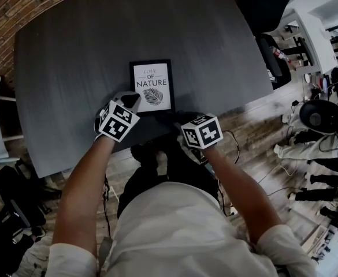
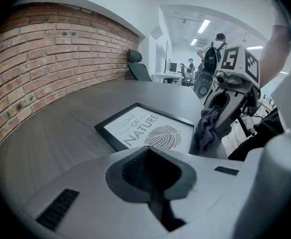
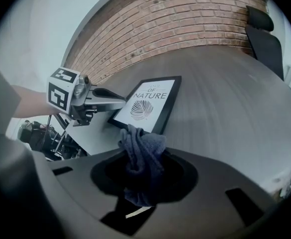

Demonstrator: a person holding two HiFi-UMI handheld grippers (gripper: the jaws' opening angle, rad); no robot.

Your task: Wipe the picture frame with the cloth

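Note:
A black picture frame (image 1: 151, 86) with a white print lies flat on the dark grey table (image 1: 70, 68), near its front edge. My left gripper (image 1: 132, 101) is shut with nothing in it, and its tip is at the frame's near left corner; the right gripper view shows its jaws (image 3: 119, 102) together beside the frame (image 3: 150, 102). My right gripper (image 1: 177, 122) is shut on a bunched dark blue-grey cloth (image 3: 141, 158). It hangs just short of the frame's near right edge. From the left gripper view, the cloth (image 2: 208, 130) dangles beside the frame (image 2: 146, 132).
A brick wall (image 2: 50, 54) runs along the table's far left side. A black office chair (image 1: 267, 4) stands past the table's far right corner. Cables and gear (image 1: 313, 126) lie on the wooden floor to the right. The table's front edge (image 1: 128, 143) is close below both grippers.

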